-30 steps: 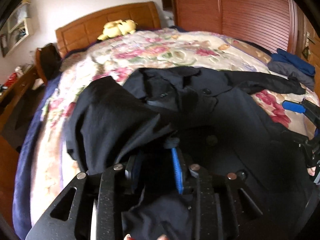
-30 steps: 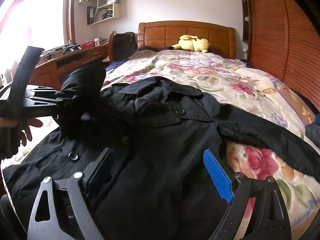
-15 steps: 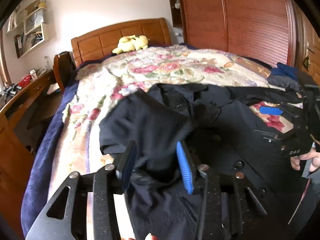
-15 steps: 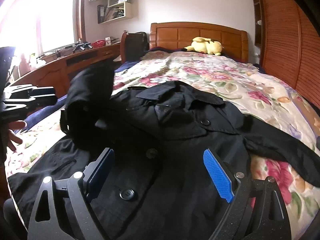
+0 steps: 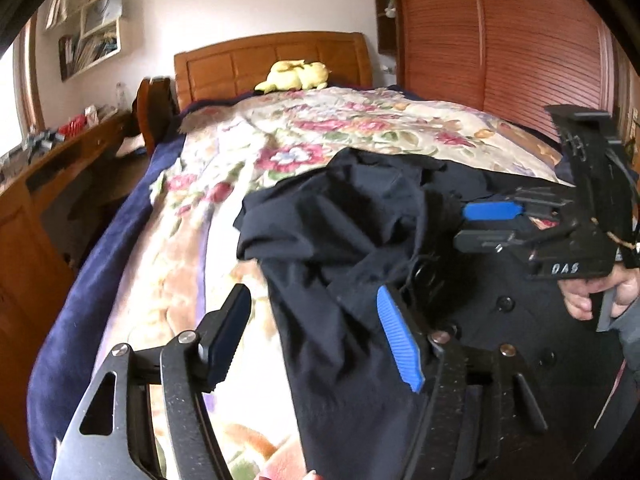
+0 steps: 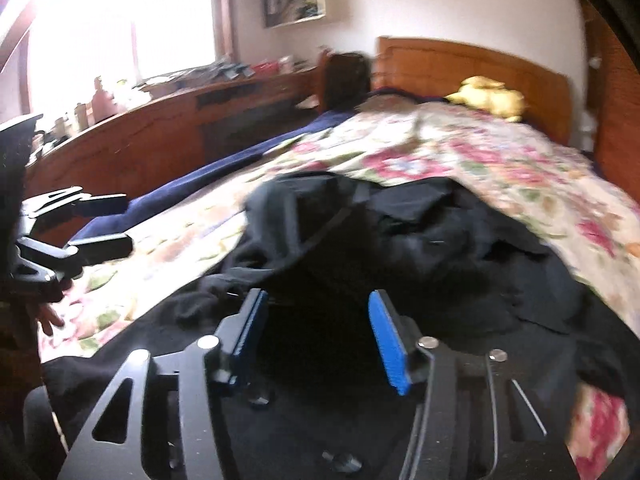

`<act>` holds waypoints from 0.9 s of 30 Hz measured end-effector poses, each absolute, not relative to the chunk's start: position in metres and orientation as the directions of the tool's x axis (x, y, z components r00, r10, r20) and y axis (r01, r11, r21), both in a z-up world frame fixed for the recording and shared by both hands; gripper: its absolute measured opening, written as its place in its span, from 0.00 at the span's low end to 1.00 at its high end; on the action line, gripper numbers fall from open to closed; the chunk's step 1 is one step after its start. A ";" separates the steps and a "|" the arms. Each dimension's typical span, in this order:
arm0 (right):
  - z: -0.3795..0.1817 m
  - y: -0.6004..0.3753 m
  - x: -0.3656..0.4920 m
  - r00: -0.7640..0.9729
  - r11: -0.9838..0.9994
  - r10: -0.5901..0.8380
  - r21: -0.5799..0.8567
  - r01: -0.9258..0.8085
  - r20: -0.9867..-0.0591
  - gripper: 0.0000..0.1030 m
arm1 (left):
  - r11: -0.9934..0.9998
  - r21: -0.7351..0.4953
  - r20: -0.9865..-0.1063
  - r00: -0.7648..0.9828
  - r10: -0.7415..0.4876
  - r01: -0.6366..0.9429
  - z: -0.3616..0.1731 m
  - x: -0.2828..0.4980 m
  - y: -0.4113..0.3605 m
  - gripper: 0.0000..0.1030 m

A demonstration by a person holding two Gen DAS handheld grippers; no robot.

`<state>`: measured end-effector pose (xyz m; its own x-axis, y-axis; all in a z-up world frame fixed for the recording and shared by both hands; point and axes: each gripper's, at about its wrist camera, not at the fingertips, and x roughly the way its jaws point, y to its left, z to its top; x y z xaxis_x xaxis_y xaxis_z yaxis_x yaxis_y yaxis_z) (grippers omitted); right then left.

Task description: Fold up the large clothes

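On the floral bedspread, rumpled black coat, left claw opening, right claw closing, both empty.

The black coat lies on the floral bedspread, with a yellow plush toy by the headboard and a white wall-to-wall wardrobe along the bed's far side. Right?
Not quite. The wardrobe is reddish-brown slatted wood, not white, as the left wrist view shows. The black coat does lie on the floral bedspread, and the yellow plush toy sits by the headboard.
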<state>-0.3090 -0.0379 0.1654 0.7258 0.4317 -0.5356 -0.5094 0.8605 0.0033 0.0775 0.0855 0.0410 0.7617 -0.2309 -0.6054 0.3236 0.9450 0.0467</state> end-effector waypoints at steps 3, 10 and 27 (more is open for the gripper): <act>0.153 -0.018 -0.298 0.675 0.834 0.450 0.004 -0.552 -0.584 0.52 | 0.953 0.039 -0.604 0.767 -0.216 0.299 0.034 0.074 0.102 0.65; 0.107 -0.011 -0.271 0.633 0.868 0.349 -0.017 -0.497 -0.691 0.52 | 0.963 0.024 -0.604 0.772 -0.200 0.268 0.029 0.068 0.130 0.65; 0.093 -0.056 -0.249 0.555 0.841 0.482 0.180 -0.510 -0.679 0.19 | 0.954 -0.015 -0.601 0.760 -0.248 0.299 0.024 0.067 0.124 0.66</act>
